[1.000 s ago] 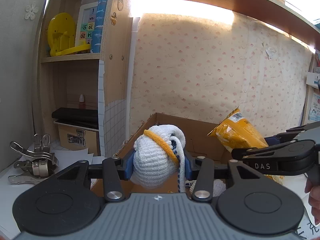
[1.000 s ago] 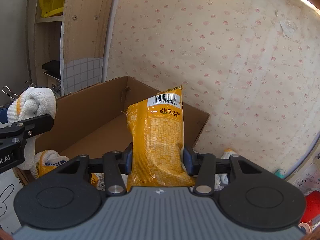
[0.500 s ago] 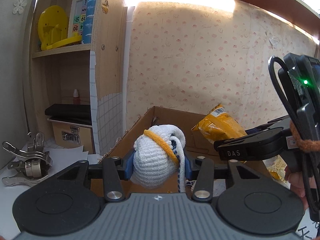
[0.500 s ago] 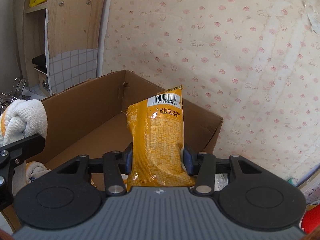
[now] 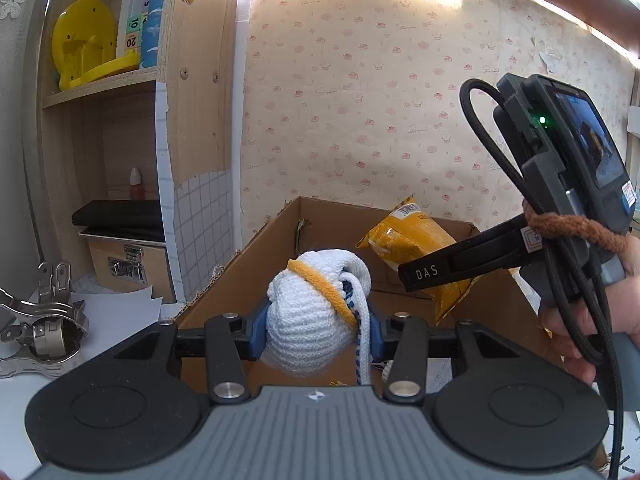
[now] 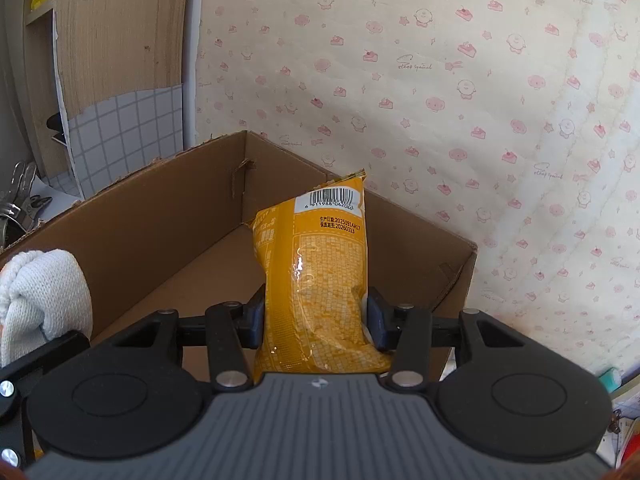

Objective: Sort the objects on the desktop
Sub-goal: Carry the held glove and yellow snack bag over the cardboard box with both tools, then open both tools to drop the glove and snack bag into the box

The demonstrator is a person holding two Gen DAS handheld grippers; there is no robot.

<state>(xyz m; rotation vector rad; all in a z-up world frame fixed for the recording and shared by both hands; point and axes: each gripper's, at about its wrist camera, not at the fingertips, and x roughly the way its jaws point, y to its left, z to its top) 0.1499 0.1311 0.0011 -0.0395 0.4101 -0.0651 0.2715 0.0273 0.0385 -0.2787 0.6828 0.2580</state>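
Sitting at about nine o'clock in the left wrist view, a cluster of metal clips [image 5: 38,320] lies on white paper beside the wooden shelf unit [image 5: 196,92], whose upper shelf carries a yellow plastic piece [image 5: 86,54] and whose lower bay holds a small box with a metal latch [image 5: 130,266]. Toward six o'clock, the left gripper [image 5: 316,326] has its blue pads pinching a balled white knitted glove [image 5: 310,322] with an orange cuff band — a loose white strand hangs down on its right side. The glove is held just above the near edge of the open cardboard box [image 5: 256,256], which reaches toward twelve o'clock against pink-patterned wallpaper. At about three o'clock the right gripper [image 5: 452,270] reaches in over the box, carried by a hand [image 5: 592,320] wrapped around its handle, black cables looping beside it. In the right wrist view, the same glove [image 6: 44,296] shows at nine o'clock, near the box wall [image 6: 160,216]. At centre, the right gripper [image 6: 316,320] has its fingers clamped on the lower part of a yellow snack bag [image 6: 320,276] — upright, barcode at the top, held over the box interior.
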